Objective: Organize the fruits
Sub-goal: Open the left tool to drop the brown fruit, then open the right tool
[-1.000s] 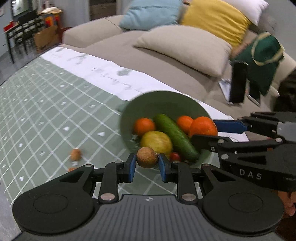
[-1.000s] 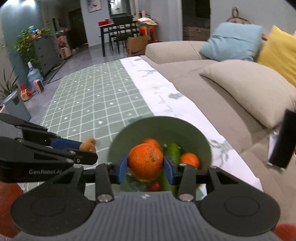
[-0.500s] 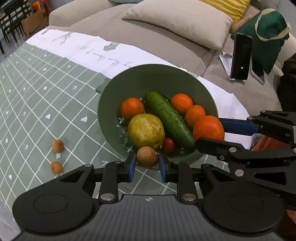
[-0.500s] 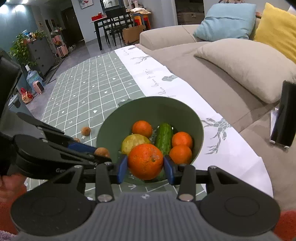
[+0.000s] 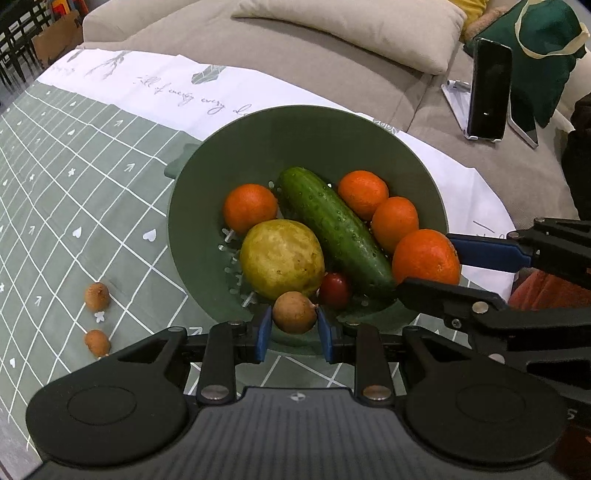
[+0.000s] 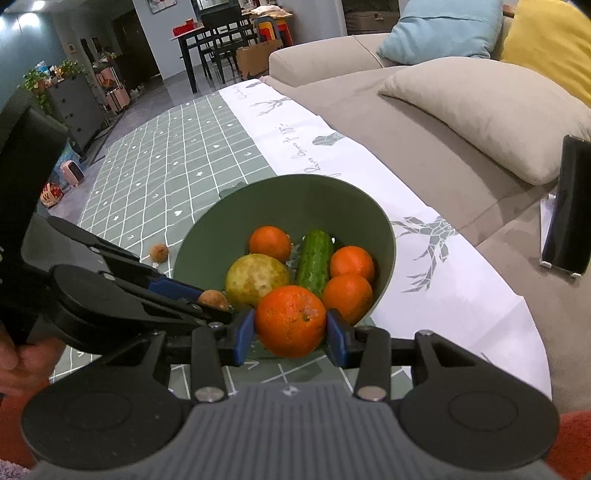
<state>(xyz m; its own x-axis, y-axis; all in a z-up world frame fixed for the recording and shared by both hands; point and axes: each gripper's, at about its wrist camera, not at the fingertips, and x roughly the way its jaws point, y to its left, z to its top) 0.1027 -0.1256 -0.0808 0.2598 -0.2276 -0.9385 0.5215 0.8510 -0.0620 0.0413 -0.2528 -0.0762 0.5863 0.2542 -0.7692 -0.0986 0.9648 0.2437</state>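
Behind the counter (image 5: 74, 192) sits a beige couch (image 5: 295, 74) with pillows. Your left tool (image 5: 294, 325) is clamped on one small brown fruit (image 5: 294, 312) right at the near rim of the green bowl (image 5: 314, 125). Your right tool (image 6: 290, 332) is squeezing one big orange (image 6: 290, 320) at the near edge of the same bowl.

Inside the bowl you have three small oranges (image 5: 250, 209), one cucumber (image 5: 332, 230), one yellow-green round fruit (image 5: 282, 258) and one little red tomato (image 5: 335, 290). Two more brown fruits (image 5: 97, 296) lie on the green checked cloth (image 5: 55, 229), left of the bowl and apart from it.

White cloth (image 5: 155, 92) along the couch side has curly writing on it; you can partly read "every" in the left view, the rest is unclear.

Only the left view shows the tomato, both loose brown fruits and a green bag (image 5: 539, 55). Only the right view shows the dark dining table (image 6: 207, 40) with chairs, a blue pillow (image 6: 439, 29) and a yellow pillow (image 6: 550, 40). A black phone on a stand (image 5: 487, 88) shows in both.
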